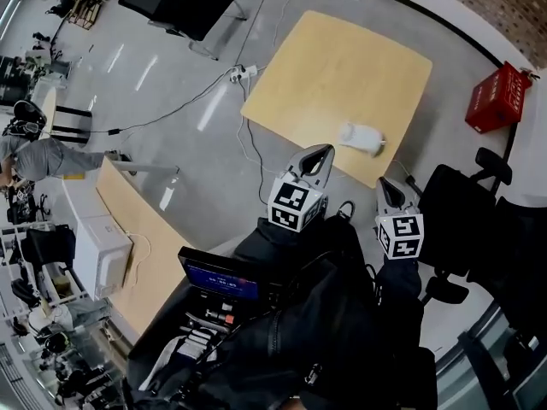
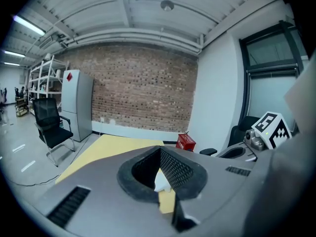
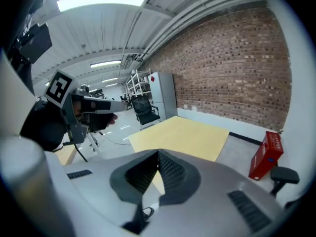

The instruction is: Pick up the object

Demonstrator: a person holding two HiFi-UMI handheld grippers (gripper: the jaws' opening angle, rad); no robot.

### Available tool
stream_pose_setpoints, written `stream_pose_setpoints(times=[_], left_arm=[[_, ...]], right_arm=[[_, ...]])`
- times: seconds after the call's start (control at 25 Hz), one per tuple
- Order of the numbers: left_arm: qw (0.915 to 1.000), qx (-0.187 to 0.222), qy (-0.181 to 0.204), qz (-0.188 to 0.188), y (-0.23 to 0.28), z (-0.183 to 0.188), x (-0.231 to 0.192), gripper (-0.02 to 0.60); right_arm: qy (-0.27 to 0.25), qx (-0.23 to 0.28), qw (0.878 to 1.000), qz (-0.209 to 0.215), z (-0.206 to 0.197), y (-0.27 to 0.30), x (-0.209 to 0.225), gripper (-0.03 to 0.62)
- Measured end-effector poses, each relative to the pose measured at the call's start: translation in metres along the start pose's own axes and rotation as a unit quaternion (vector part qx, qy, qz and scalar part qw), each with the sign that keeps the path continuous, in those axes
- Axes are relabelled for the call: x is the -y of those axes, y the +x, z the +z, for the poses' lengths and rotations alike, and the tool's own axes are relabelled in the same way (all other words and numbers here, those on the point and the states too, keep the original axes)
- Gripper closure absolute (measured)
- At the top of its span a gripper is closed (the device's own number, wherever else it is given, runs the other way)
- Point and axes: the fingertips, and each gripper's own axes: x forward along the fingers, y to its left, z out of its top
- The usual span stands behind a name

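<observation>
The person is holding both grippers out in front of the body, angled downward toward the near edge of the wooden table. The left gripper is reaching a little further than the right gripper, and its nose is hanging just short of the table's edge. In the left gripper view the left gripper is keeping its black pads together at the tips, with nothing clamped between them. The right gripper is likewise closed and empty.

The white object is lying on the table near that same edge, between the lines of the two grippers and apart from both. It is showing through the gap under the left jaws as a pale patch.

The marker cubes are carrying only black-and-white square patterns, no letters. A grey cabinet is bearing a red diamond sign (any print on it is too small to read).

A red box is sitting on the floor beyond the table, and its contents are not showing
</observation>
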Motion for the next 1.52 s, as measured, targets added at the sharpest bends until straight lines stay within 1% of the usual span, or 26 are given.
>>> stream_pose_setpoints(times=[0.16,0.28,0.48,0.64,0.76,0.8,0.88,1.04,1.2,1.28,1.36,1.44,1.52], left_arm=[[0.9997,-0.023,-0.011,-0.002,0.014,-0.020,-0.008,0.581],[0.9987,-0.045,-0.025,-0.003,0.024,-0.039,-0.021,0.581],[0.9950,-0.086,-0.049,-0.012,0.047,-0.070,-0.034,0.581],[0.9907,-0.119,-0.065,-0.016,0.052,-0.094,-0.047,0.581],[0.9884,-0.133,-0.072,-0.017,0.055,-0.105,-0.055,0.581],[0.9878,-0.136,-0.074,-0.017,0.056,-0.107,-0.058,0.581],[0.9869,-0.140,-0.078,-0.017,0.059,-0.112,-0.063,0.581],[0.9848,-0.149,-0.087,-0.016,0.065,-0.122,-0.071,0.581],[0.9833,-0.151,-0.101,-0.012,0.066,-0.128,-0.080,0.581],[0.9825,-0.151,-0.109,-0.010,0.065,-0.130,-0.083,0.581],[0.9809,-0.157,-0.115,-0.010,0.064,-0.137,-0.086,0.581],[0.9811,-0.153,-0.118,-0.006,0.063,-0.138,-0.090,0.581],[0.9806,-0.152,-0.124,-0.003,0.062,-0.139,-0.093,0.581]], right_arm=[[-0.048,-0.032,0.998,0.021,-0.010,0.024,0.009,0.591],[-0.080,-0.063,0.994,0.041,-0.015,0.047,0.008,0.591],[-0.147,-0.127,0.978,0.083,-0.033,0.081,0.012,0.591],[-0.188,-0.167,0.963,0.096,-0.043,0.106,0.015,0.591],[-0.217,-0.193,0.951,0.105,-0.047,0.124,0.023,0.589],[-0.225,-0.202,0.947,0.109,-0.048,0.131,0.026,0.573],[-0.240,-0.223,0.937,0.120,-0.051,0.145,0.032,0.506],[-0.268,-0.261,0.918,0.132,-0.056,0.172,0.048,0.414],[-0.297,-0.291,0.899,0.137,-0.061,0.193,0.053,0.356],[-0.316,-0.308,0.886,0.143,-0.066,0.201,0.053,0.322],[-0.334,-0.330,0.870,0.149,-0.072,0.208,0.053,0.281],[-0.350,-0.354,0.853,0.155,-0.080,0.215,0.054,0.239],[-0.363,-0.375,0.838,0.159,-0.087,0.221,0.056,0.215]])
